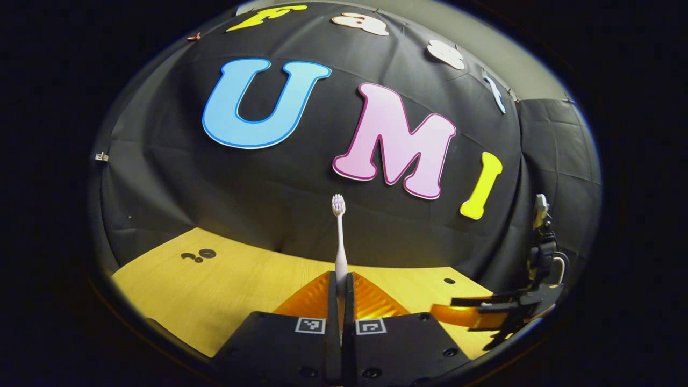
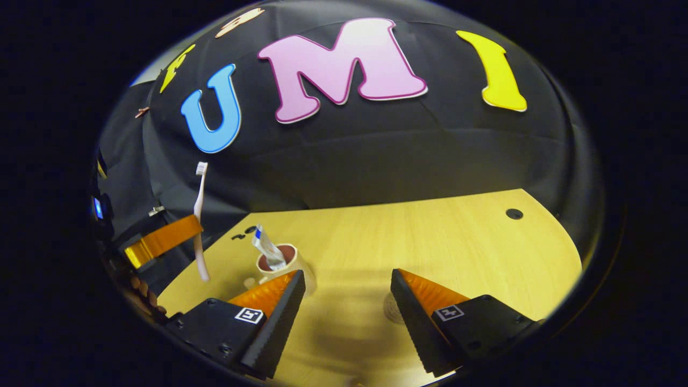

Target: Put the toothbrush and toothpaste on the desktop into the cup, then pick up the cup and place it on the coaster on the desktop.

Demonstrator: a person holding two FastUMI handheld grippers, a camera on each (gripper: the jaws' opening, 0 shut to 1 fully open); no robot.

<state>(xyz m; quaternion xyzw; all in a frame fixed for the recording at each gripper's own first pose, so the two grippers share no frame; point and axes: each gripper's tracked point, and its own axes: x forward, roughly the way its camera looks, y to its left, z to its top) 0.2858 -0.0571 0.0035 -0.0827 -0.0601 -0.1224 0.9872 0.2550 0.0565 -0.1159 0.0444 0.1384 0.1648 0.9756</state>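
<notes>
Above the desktop [image 2: 430, 242], left fingers [image 1: 339, 285] pinch the upright toothbrush [image 1: 339, 236]; right fingers [image 2: 348, 290] gape beside the cup [image 2: 282, 260]

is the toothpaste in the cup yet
In. The toothpaste stands tilted inside the cup, its upper end above the rim. The toothbrush is held upright in the left tool.
</notes>
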